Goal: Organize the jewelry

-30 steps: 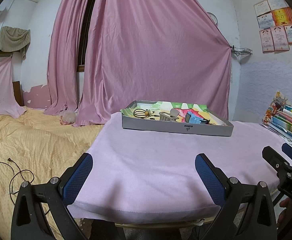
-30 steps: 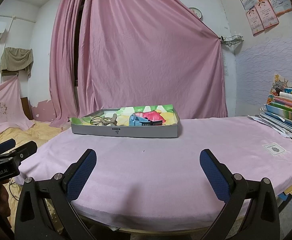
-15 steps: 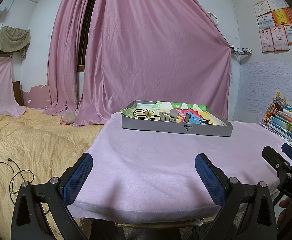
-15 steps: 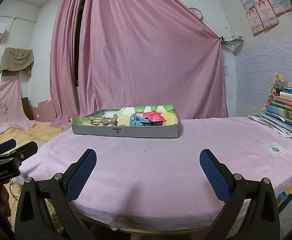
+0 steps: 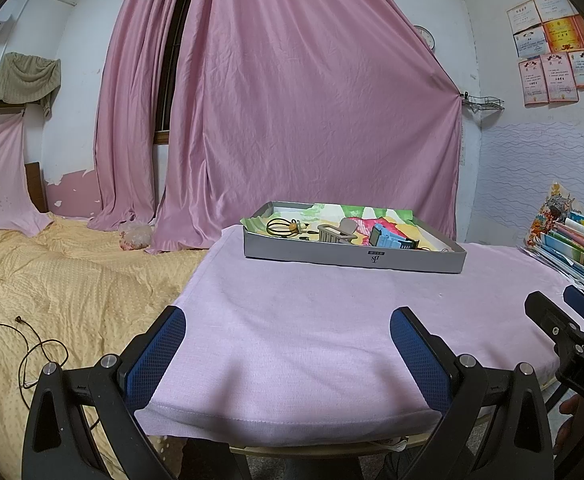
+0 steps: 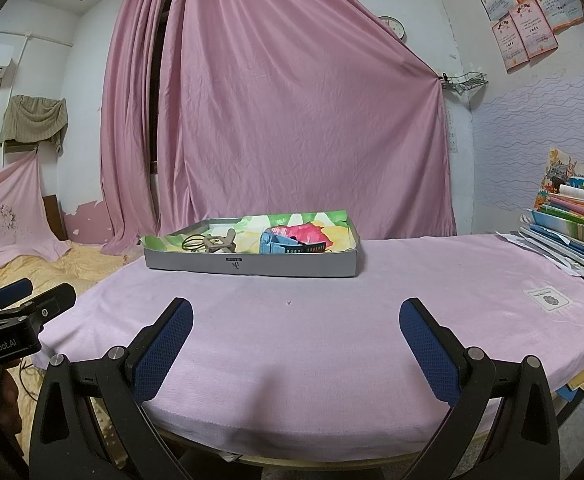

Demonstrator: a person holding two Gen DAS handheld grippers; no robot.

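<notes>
A shallow grey box [image 5: 352,258] [image 6: 252,266] sits at the far side of a table with a pink cloth. Inside lie a dark hair tie with an orange bead [image 5: 280,227] [image 6: 191,242], a beige claw clip [image 5: 338,234] [image 6: 221,242] and a blue watch [image 5: 388,238] [image 6: 282,242] on colourful paper. My left gripper [image 5: 288,354] is open and empty over the near table edge. My right gripper [image 6: 296,346] is open and empty over the near edge too, and shows at the right of the left wrist view [image 5: 564,320].
A stack of books [image 6: 572,236] [image 5: 576,248] lies at the table's right side. A white label [image 6: 548,300] is sewn on the cloth. A bed with a yellow cover [image 5: 52,280] and a cable [image 5: 36,352] lies left. Pink curtains [image 6: 292,120] hang behind.
</notes>
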